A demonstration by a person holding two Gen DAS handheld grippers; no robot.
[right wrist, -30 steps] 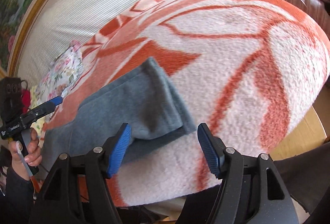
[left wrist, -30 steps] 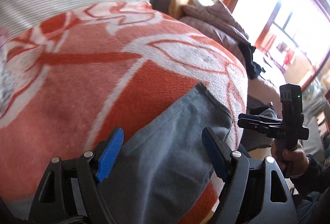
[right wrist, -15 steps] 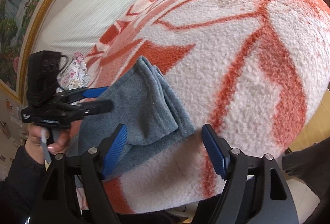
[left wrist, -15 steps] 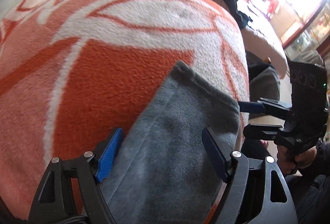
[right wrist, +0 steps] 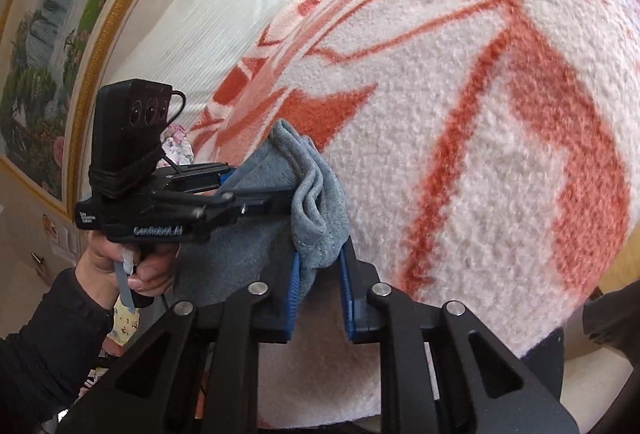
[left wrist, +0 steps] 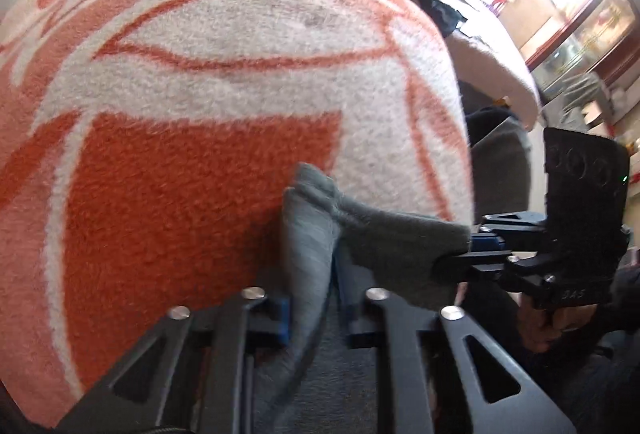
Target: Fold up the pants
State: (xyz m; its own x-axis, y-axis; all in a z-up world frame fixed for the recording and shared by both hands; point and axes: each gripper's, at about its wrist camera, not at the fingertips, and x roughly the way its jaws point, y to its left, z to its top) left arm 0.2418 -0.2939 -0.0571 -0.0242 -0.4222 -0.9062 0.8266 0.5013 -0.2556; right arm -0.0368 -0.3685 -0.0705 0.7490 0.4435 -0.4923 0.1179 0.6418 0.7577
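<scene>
A: Both ends of the gray pants (left wrist: 384, 246) pinched now, low centre of each wrist view, on the orange-and-white blanket (left wrist: 200, 194). Left gripper (left wrist: 310, 298) clamped on a bunched fold, jaws just closed onto the cloth. Right gripper (right wrist: 318, 286) likewise just closed, cloth gathered between the blue pads (right wrist: 293, 290).

B: Seen from the other side too? Right gripper (left wrist: 476, 254) at the right edge of the left view, biting the hem corner. Left gripper (right wrist: 272, 200) at centre left of the right view, nipping the far side of the same end.

A: Agreed. Next, probably a lift and carry of this end over the rest of the garment, toward the bottom of the frame.

B: Worth raising both together, level, keeping the edge taut between them. Uneven height likely to skew the fold.

A: Also worth checking all layers caught; fleece thick, a lower layer could slip out and trail.

B: Blanket fuzzy, so drag probable. Better lifted clear than slid.
</scene>
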